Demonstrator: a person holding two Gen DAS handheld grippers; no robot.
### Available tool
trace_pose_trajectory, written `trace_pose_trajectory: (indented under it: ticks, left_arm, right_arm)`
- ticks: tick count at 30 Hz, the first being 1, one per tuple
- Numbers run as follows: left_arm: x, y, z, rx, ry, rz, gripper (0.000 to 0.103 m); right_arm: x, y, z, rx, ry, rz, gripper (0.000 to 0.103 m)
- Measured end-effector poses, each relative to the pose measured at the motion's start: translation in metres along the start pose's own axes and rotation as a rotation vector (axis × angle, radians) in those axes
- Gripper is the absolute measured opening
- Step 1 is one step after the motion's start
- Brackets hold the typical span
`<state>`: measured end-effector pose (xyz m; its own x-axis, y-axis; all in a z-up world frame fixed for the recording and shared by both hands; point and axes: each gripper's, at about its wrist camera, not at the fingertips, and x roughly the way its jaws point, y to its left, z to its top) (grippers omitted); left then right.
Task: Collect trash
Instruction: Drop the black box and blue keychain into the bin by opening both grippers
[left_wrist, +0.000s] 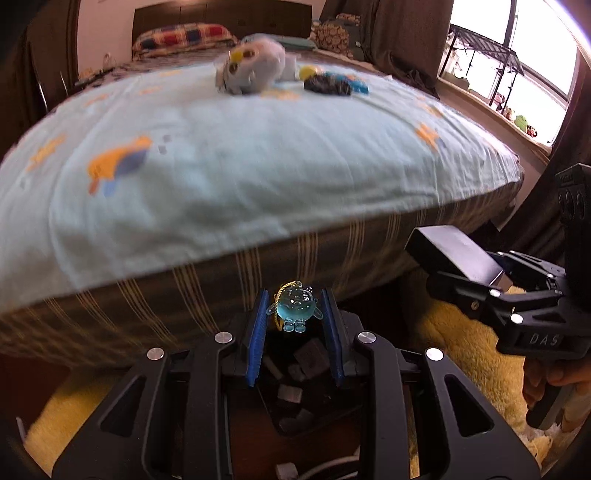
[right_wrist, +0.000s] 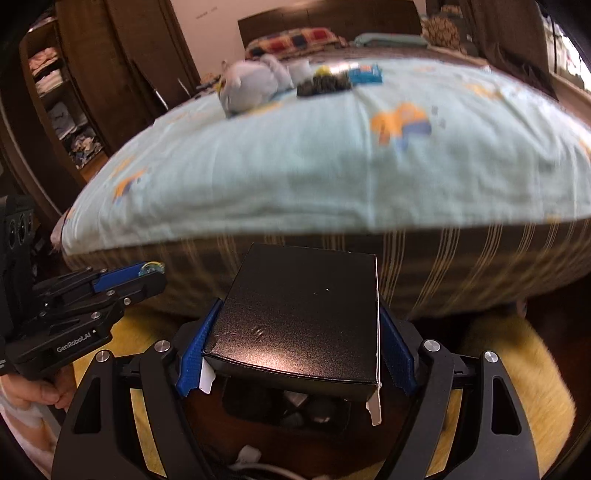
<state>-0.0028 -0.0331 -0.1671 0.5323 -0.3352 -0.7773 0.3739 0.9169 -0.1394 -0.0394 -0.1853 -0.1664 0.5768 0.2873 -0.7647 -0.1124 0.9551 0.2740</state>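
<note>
Two claws are both loaded. The left claw (left_wrist: 294, 314) is clamped on a small clear-blue figure (left_wrist: 294, 309) with a yellow cord, pinched between its blue pads (left_wrist: 258, 325) near the tips; in the right wrist view the same claw (right_wrist: 149, 275) shows from the side, the figure (right_wrist: 150, 267) peeping out at the tip. The right claw (right_wrist: 295, 332) is clamped on a black box (right_wrist: 303, 314), its pads (right_wrist: 194, 354) pressing the box's two long sides, and white flaps hang from the box's near corners. In the left wrist view the right claw (left_wrist: 439, 269) sits to the right, the box (left_wrist: 454, 254) tilted in its grip.

Directly below both claws lies a dark bin (left_wrist: 295, 387) on the floor, holding several grey and white scraps; the right wrist view shows the bin (right_wrist: 288, 406) under the box, with dark and pale bits inside. A yellow rug (left_wrist: 469, 350) spreads around it.

Just beyond stands the bed (left_wrist: 258, 280), its striped side facing the cameras, covered by a pale blue sheet (left_wrist: 258, 166) printed with orange and blue shapes. Far back on the sheet lie a grey-blue plush toy (left_wrist: 251, 70), a white cup-like thing (right_wrist: 300, 72), a yellow ball (left_wrist: 308, 72), a dark wrapper (left_wrist: 327, 85) and a blue packet (left_wrist: 356, 85), all close together and blurred. Checked pillows (left_wrist: 184, 37) lie at the headboard. A window (left_wrist: 517, 55) is at the right, shelves of clothes (right_wrist: 55, 92) at the left.
</note>
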Motion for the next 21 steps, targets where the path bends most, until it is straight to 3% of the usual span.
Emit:
trace_pose_trajectory:
  ticks: [2,3,7,11,21]
  left_arm:
    - [0.012,0.000,-0.012,-0.020,0.053,-0.023,0.027]
    - [0.018,-0.001,-0.016,-0.041,0.126,-0.045,0.027]
    - [0.041,-0.002,-0.037,-0.057,0.211,-0.042,0.027]
    - [0.061,-0.002,-0.049,-0.055,0.242,-0.021,0.027]
    - [0.103,-0.004,-0.076,-0.095,0.356,-0.053,0.027]
  right_arm:
    - [0.010,-0.002,-0.007,0.022,0.032,0.004,0.080]
    - [0.013,-0.004,-0.010,0.028,0.045,0.002,0.080]
    - [0.033,-0.008,-0.020,0.034,0.100,-0.026,0.080]
    - [0.051,-0.014,-0.028,0.057,0.148,-0.033,0.080]
    - [0.085,-0.019,-0.048,0.069,0.237,-0.052,0.080]
